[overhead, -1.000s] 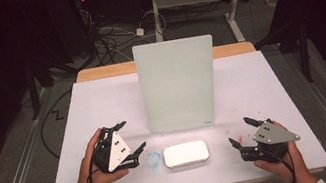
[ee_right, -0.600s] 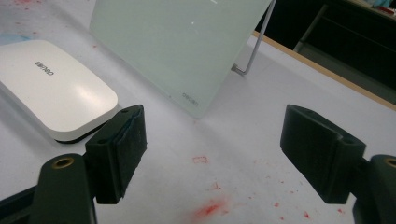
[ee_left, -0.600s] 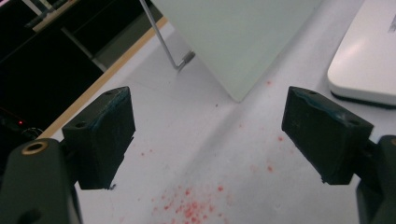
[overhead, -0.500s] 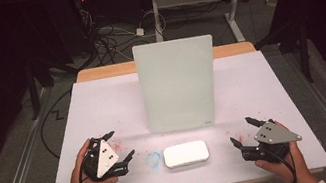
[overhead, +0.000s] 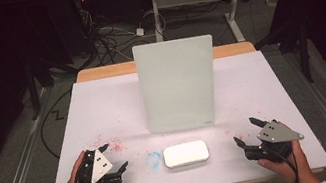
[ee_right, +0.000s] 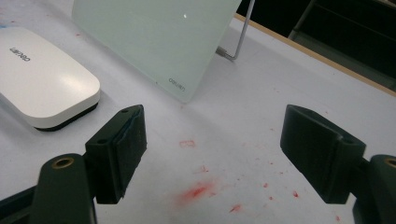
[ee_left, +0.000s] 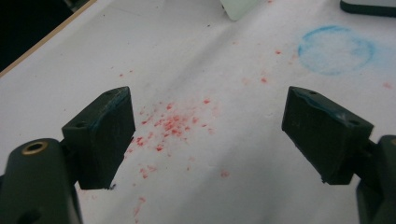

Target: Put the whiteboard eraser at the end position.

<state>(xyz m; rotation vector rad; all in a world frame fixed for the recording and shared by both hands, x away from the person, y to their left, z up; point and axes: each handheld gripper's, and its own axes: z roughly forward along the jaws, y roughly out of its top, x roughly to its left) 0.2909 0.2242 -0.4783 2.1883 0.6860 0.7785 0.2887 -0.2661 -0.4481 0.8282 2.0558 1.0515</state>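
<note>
Two grippers, one eraser, one glass board on one white table.

From the left: the left gripper (overhead: 114,157) rests near the table (overhead: 103,107) front edge, jaws spread wide and empty over red specks (ee_left: 173,121); one blue smudge (overhead: 153,159) lies just beside the white eraser (overhead: 185,153), which sits before the upright board (overhead: 177,84); the right gripper (overhead: 246,132), equally wide and empty, rests right of the eraser.

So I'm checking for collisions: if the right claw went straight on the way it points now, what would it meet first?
Judging by the right gripper view, the right claw, jaws open, points over bare table toward the near corner of the standing glass board. Probably that corner first, though depth is unclear; the white eraser lies off to one side.
</note>
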